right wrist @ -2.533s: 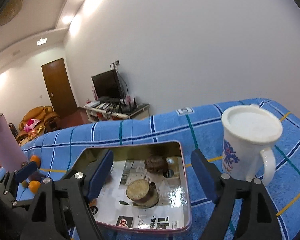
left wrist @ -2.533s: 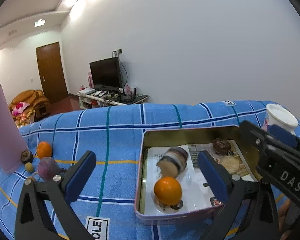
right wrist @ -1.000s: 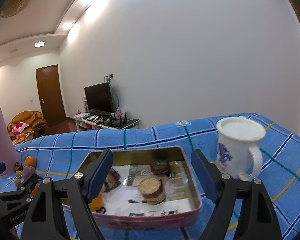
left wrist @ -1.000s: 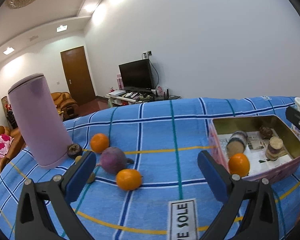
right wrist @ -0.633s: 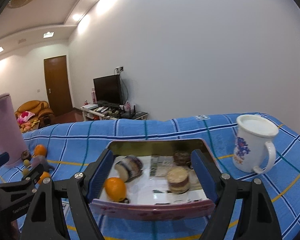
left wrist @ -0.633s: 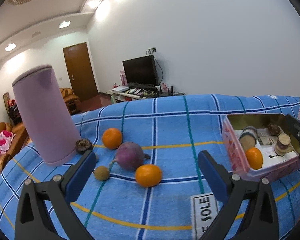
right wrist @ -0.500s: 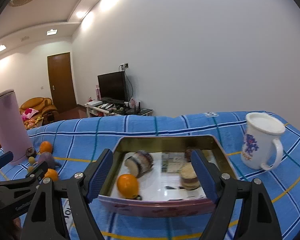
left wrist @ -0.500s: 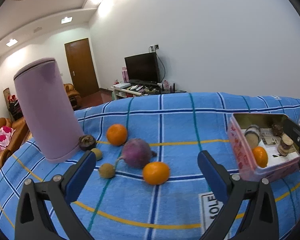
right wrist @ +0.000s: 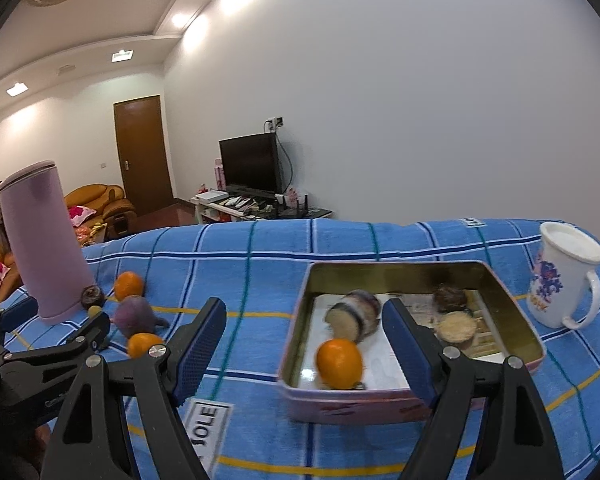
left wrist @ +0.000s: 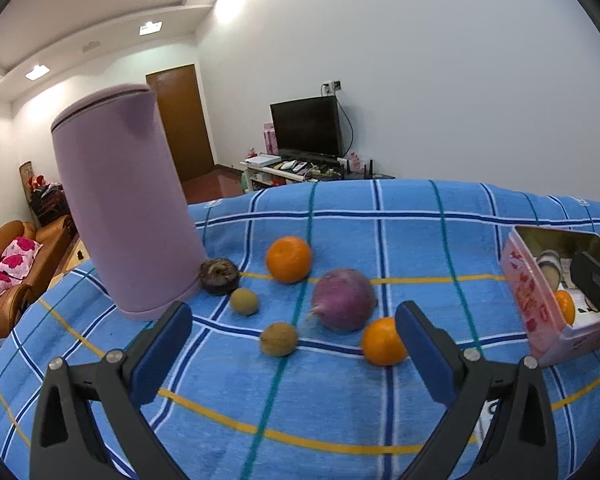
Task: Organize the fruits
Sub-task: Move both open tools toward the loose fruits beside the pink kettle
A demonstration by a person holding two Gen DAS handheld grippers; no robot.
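Loose fruit lies on the blue checked cloth in the left wrist view: a far orange [left wrist: 289,259], a near orange [left wrist: 383,341], a purple round fruit [left wrist: 344,299], a dark fruit [left wrist: 219,276] and two small brownish fruits [left wrist: 244,301] [left wrist: 279,338]. My left gripper [left wrist: 292,344] hangs open just short of them, empty. A pink tin [right wrist: 360,400] holds one orange [right wrist: 339,363] and some round snacks. My right gripper [right wrist: 304,344] stands open over the tin's near left corner, holding nothing. The left gripper [right wrist: 56,320] also shows beside the fruit [right wrist: 134,316].
A tall purple tumbler [left wrist: 128,216] stands left of the fruit, touching the dark one. A white mug [right wrist: 560,276] sits right of the tin. The tin's wall [left wrist: 528,300] shows at the right edge. The cloth's far edge drops off towards a room with a television.
Both grippers have moved left across the cloth. The loose fruit has come between the left fingers, and the tin has slid to the right of both views. Both stay open.
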